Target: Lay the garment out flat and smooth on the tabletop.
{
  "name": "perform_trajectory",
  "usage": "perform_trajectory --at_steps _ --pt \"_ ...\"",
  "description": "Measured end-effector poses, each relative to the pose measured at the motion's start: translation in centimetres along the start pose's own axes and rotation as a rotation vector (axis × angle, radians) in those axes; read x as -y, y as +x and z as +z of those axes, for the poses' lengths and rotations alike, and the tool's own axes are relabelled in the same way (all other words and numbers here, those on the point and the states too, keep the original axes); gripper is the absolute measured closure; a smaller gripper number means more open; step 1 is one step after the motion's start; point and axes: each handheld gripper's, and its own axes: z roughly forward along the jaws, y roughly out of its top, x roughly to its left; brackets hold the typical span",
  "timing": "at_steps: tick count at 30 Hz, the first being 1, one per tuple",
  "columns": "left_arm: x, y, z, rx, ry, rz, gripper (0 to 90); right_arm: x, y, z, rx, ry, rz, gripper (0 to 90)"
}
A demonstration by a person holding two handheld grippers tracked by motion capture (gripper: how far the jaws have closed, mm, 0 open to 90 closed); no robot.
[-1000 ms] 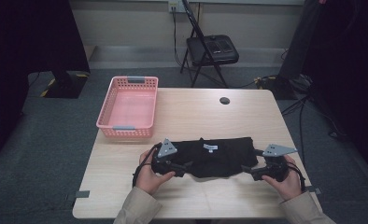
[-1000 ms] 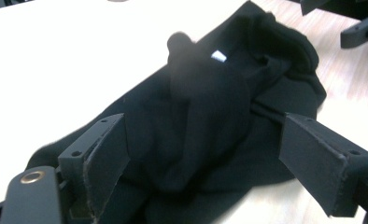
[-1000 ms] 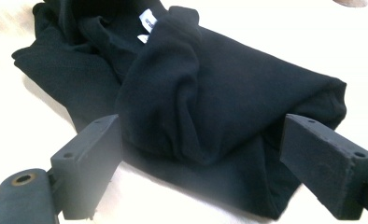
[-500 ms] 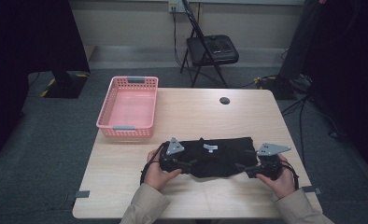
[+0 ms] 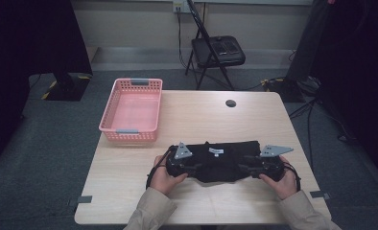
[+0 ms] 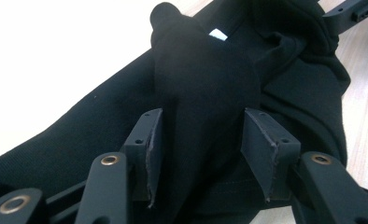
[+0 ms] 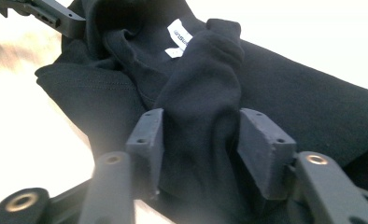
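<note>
both grippers pinch the black garment at the table's near edge

the garment (image 5: 225,160) lies folded on the table (image 5: 129,191), in front of the person and well apart from the pink basket (image 5: 132,109). the left gripper (image 6: 201,140) has just been closing and its jaws squeeze a raised fold of cloth. the right gripper (image 7: 198,140) has just been closing too, clamped on a bunched fold below the white label (image 7: 178,35).
</note>
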Motion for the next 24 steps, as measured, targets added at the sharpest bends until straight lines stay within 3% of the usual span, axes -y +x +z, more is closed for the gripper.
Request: perform_trajectory --at_steps 5,11,16,24 --pt "0.2 0.1 0.0 0.012 0.005 -0.019 63.4 0.1 0.0 0.1 -0.008 0.011 -0.019 66.8" --pt "0.2 0.1 -0.1 0.016 0.018 -0.001 74.7 0.2 0.2 0.1 -0.013 0.022 -0.041 79.7" --pt "0.0 -0.2 -0.4 0.02 0.03 0.018 82.0 0.3 0.6 -0.3 -0.027 0.031 -0.052 86.2" --pt "-0.2 -0.7 -0.9 0.031 0.029 0.044 83.2 0.6 1.1 -1.1 -0.043 0.028 -0.044 86.7"
